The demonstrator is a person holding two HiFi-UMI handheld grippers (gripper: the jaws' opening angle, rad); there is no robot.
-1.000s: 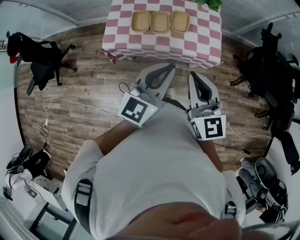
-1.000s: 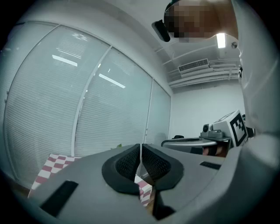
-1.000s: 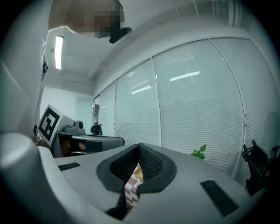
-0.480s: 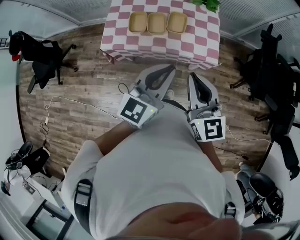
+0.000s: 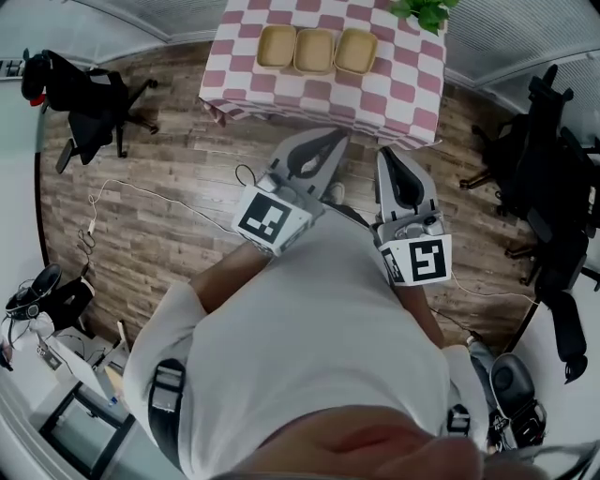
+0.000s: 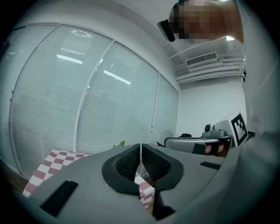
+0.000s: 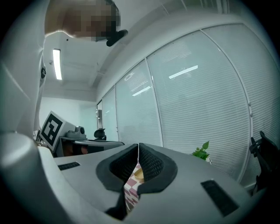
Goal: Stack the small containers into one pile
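Observation:
Three small tan containers stand in a row on a table with a pink-and-white checked cloth [image 5: 375,89] at the top of the head view: left [image 5: 277,46], middle [image 5: 315,51] and right [image 5: 356,52]. They sit side by side, none inside another. My left gripper [image 5: 337,137] and right gripper [image 5: 386,152] are held close to my body over the wooden floor, well short of the table. Both are shut with nothing between the jaws. In the left gripper view the pads [image 6: 131,162] meet. Past the shut pads [image 7: 148,162] in the right gripper view, a container [image 7: 136,175] shows.
Black office chairs stand at the left [image 5: 84,94] and the right [image 5: 544,159] of the table. A white cable [image 5: 141,192] runs across the floor at the left. A green plant [image 5: 427,11] is at the table's far right corner. Equipment lies at both lower corners.
The head view has shifted a little, so the table and floor sit slightly differently in frame. Both grippers stay shut and in the same place by my body.

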